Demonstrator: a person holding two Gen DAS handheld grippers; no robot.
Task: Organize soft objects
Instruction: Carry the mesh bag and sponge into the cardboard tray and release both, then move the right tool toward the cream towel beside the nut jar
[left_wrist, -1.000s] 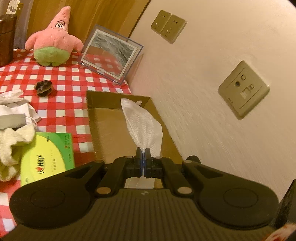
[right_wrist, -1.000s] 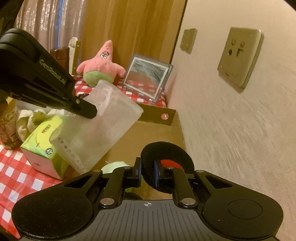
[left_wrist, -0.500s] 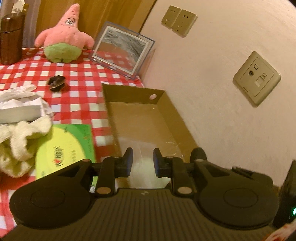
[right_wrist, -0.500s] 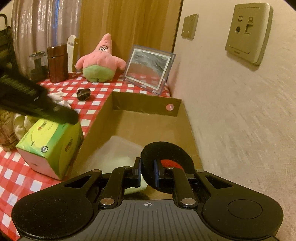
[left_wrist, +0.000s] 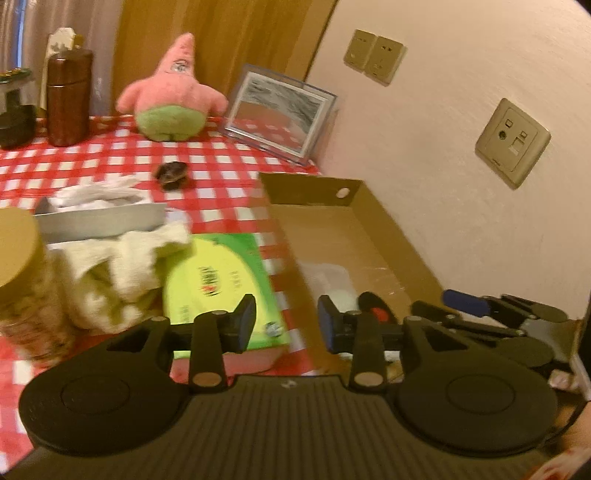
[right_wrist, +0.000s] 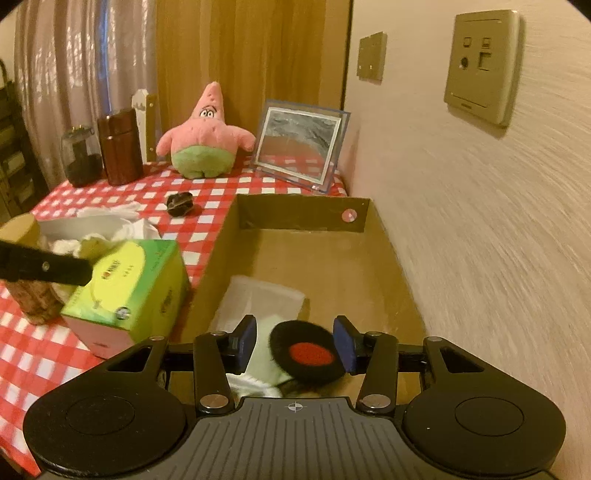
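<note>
inspection of the cardboard box (right_wrist: 373, 280) at the wall side of the desk (right_wrist: 207, 192): it already held a translucent white wrapper (right_wrist: 258, 299), a pale soft item near the front, and a black round pad with a red centre (right_wrist: 306, 350). the right claw (right_wrist: 295, 343) had just been opening; its jaws stood apart on either side of the pad, not pressing it, so the pad appeared released into the box. the left claw (left_wrist: 286, 325) had likewise just been opening and held nothing, poised over the box's left wall beside the green tissue box (left_wrist: 221, 284).

judged progress: partway. outstanding soft items on the checked cloth were a cream towel (left_wrist: 122, 266) crumpled against a grey tray (left_wrist: 99, 218) of white cloth, and a pink star plush (right_wrist: 205, 136) upright at the far edge, well apart from the box. a small dark object (right_wrist: 180, 203) lay between plush and tray; its nature could not be determined.

the pad looked fuzzy, flat and slightly tilted.
</note>
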